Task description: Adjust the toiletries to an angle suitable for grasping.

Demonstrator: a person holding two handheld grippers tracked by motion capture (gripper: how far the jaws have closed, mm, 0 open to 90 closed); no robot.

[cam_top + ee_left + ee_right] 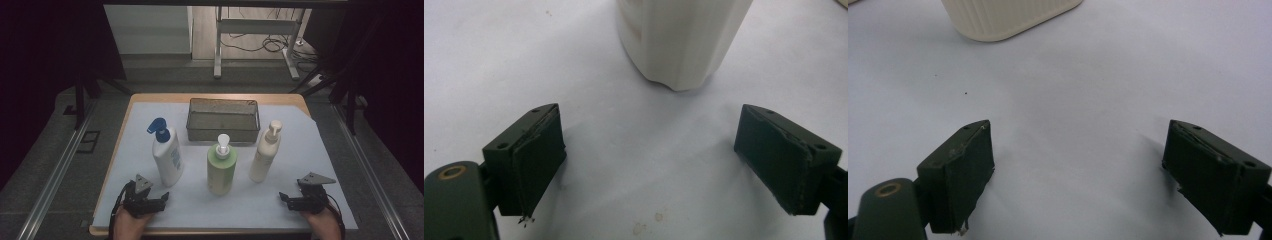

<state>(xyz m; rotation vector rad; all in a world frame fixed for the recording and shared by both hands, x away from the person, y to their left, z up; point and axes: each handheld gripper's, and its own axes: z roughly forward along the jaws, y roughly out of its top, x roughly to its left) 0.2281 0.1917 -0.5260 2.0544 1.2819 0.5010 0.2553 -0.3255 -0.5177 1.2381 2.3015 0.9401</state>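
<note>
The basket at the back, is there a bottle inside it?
No, the basket holds nothing, and all three bottles stand upright on the white sheet in front of it.

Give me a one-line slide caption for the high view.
Three pump bottles stand before a wire basket; open left gripper and right gripper rest nearby.

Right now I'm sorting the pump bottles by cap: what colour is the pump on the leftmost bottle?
Blue, on the white bottle; the high view shows its pump best.
</note>
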